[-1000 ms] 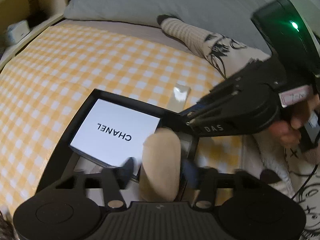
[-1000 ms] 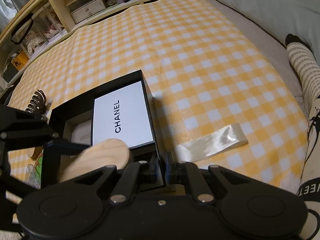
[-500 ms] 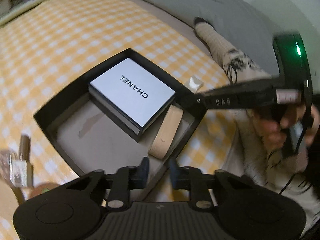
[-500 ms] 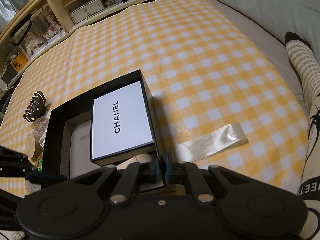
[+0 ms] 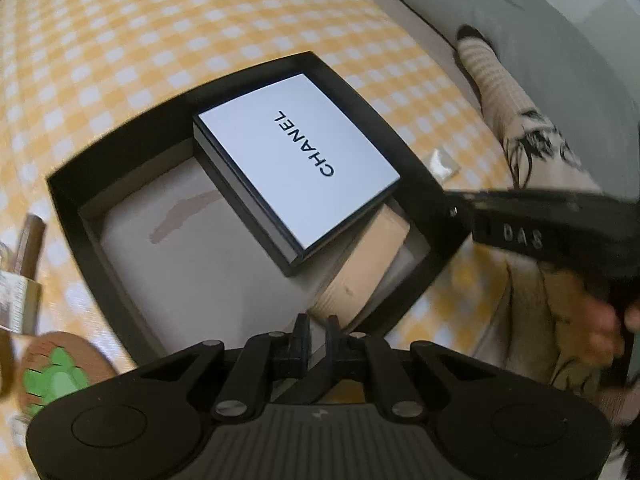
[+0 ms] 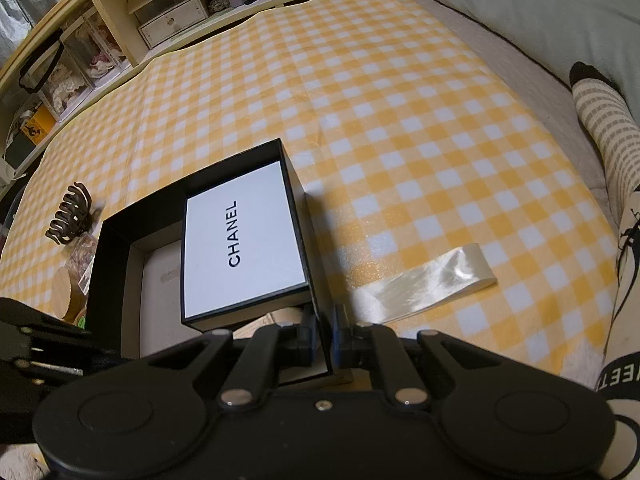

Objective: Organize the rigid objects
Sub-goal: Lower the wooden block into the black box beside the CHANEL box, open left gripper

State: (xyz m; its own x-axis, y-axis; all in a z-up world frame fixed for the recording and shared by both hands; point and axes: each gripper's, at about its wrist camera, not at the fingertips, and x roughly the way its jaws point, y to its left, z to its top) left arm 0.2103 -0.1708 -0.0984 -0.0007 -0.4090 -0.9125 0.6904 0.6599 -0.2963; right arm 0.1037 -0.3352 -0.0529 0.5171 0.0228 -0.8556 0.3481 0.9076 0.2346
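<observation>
Your left gripper (image 5: 318, 330) hangs over the near rim of the black box (image 5: 416, 168), its fingers drawn together on nothing. Inside the box, the white Chanel box (image 5: 296, 160) fills the far right corner, and the wooden disc (image 5: 360, 268) leans on edge against the right wall, just beside it. Your right gripper (image 6: 323, 334) pinches the black box's right wall, fingers narrow. A satin ribbon (image 6: 424, 284) lies right of the box on the yellow checked cloth (image 6: 380, 92).

Two close, steeply downward wrist views, both over the black box (image 5: 408, 148) (image 6: 292, 168).
</observation>
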